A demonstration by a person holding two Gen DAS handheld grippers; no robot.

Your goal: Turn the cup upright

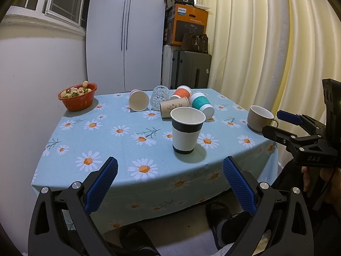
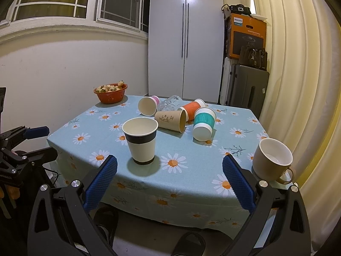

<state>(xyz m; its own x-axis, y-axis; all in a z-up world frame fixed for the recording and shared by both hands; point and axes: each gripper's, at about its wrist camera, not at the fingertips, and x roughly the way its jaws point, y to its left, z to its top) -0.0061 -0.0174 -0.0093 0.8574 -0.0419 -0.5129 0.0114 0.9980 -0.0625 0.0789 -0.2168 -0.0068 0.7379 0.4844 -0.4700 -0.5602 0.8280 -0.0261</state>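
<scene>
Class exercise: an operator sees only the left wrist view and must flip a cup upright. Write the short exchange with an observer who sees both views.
Operator: Is the beige mug empty?
Observer: The right wrist view looks down into it; nothing shows on its white floor.
Operator: Which way does the brown paper cup open?
Observer: It lies on its side, with its mouth toward the teal-sleeved cup.

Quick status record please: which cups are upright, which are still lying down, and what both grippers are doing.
upright: white paper cup with black bands; beige ceramic mug
lying down: pink-banded paper cup; clear glass tumbler; brown kraft cup; orange-sleeved cup; teal-sleeved cup
left gripper: open, holding nothing
right gripper: open, holding nothing
</scene>
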